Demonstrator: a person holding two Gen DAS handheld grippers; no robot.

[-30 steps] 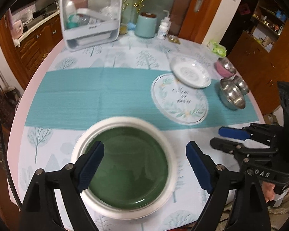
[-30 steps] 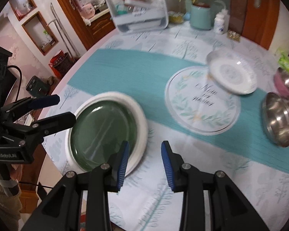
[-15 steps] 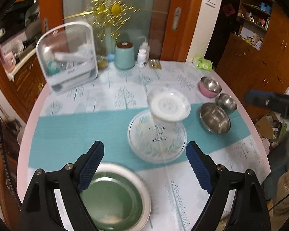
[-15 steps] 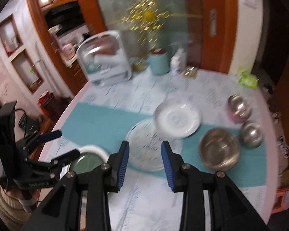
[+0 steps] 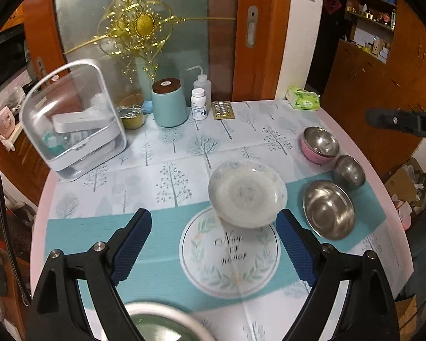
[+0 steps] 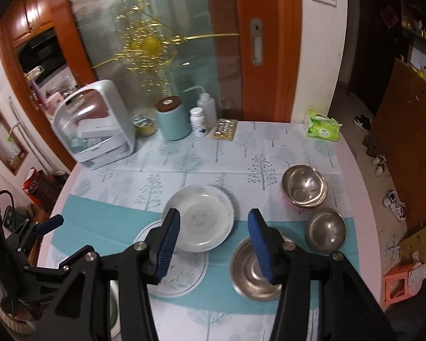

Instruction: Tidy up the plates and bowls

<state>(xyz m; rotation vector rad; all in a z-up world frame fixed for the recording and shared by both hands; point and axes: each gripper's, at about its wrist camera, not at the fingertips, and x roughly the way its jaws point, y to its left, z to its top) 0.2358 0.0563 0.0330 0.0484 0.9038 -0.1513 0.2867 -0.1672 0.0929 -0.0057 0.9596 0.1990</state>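
1. Plates and bowls lying spread around the printed round mat (image 5: 229,258), not yet gathered; probably waiting to be stacked by kind.
2. Resting half on the far edge of the mat: the white plate (image 5: 247,194), likely the next thing to be taken, since both grippers are facing it.
3. Sitting just to the right of the mat: the large steel bowl (image 5: 328,209); beyond it the small steel bowl (image 5: 349,170) and the pink-sided bowl (image 5: 321,145), each apart from the others.
4. Showing only partly at the near side of the mat: the green plate (image 5: 162,326).
5. Hovering above the mat with jaws released wide, grasping nothing: the left gripper (image 5: 213,244).
6. Just been opening, with nothing between the pads: the right gripper (image 6: 213,244), probably preparing for the plate's rim.
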